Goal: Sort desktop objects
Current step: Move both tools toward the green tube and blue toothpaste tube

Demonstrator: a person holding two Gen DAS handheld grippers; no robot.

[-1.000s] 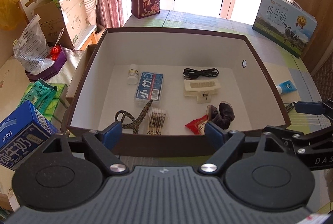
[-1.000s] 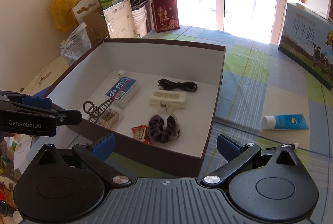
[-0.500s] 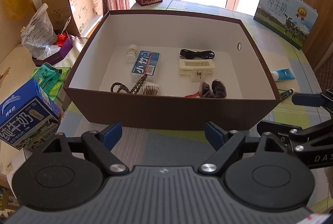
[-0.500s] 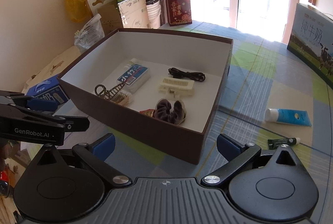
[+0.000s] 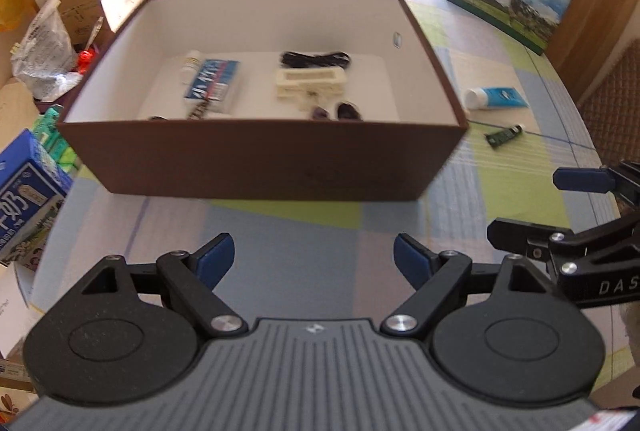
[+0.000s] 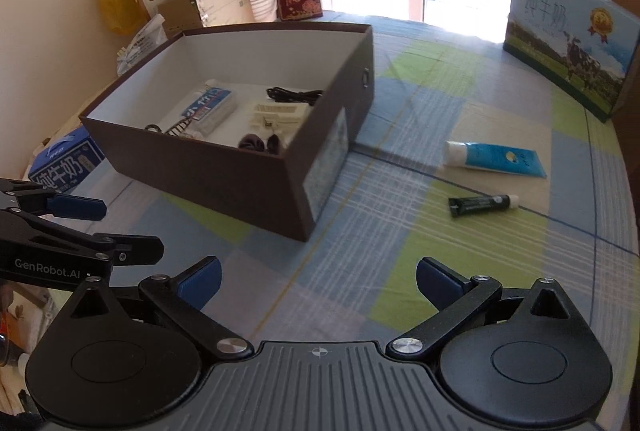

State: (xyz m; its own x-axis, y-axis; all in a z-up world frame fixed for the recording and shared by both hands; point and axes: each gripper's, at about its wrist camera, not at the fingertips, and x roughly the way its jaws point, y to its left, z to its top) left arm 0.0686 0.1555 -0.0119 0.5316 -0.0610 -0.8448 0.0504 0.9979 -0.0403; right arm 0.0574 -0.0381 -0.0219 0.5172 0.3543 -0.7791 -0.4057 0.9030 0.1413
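Clearly legible writing was scarce: the left tool (image 6: 68,227), seen from the right wrist, carried "GenRobot.AI" on its arm, and the right tool (image 5: 568,207), seen from the left wrist, showed "DAS" before the frame cut it off. The milk carton (image 6: 568,43) far ahead and right of the right tool bore large Chinese characters and a cow on a meadow; a blue carton (image 5: 20,207) left of the left tool carried similar characters. Inside the brown box (image 5: 260,159) lay a blue packet (image 5: 212,83) with white characters, blurred here, so I would not read them.

Both tools stood with fingers apart, holding nothing, over the bare checked cloth of the desk (image 6: 400,251). Ahead of the left tool (image 5: 314,263) the box's near wall stood square across, with open cloth between. The right tool (image 6: 318,275) faced the box's near corner, ahead and left.

Ahead and right of the right tool, outside the box, lay a blue tube (image 6: 496,159) and, nearer, a small dark green tube (image 6: 480,203), apart from each other and from the box wall. In the box also lay a black cable (image 5: 316,59), a cream plastic piece (image 5: 310,83), a dark scrunchie (image 6: 260,143) and a small white bottle (image 5: 191,63). Bags and cartons (image 6: 176,3) crowded beyond the box's left side.
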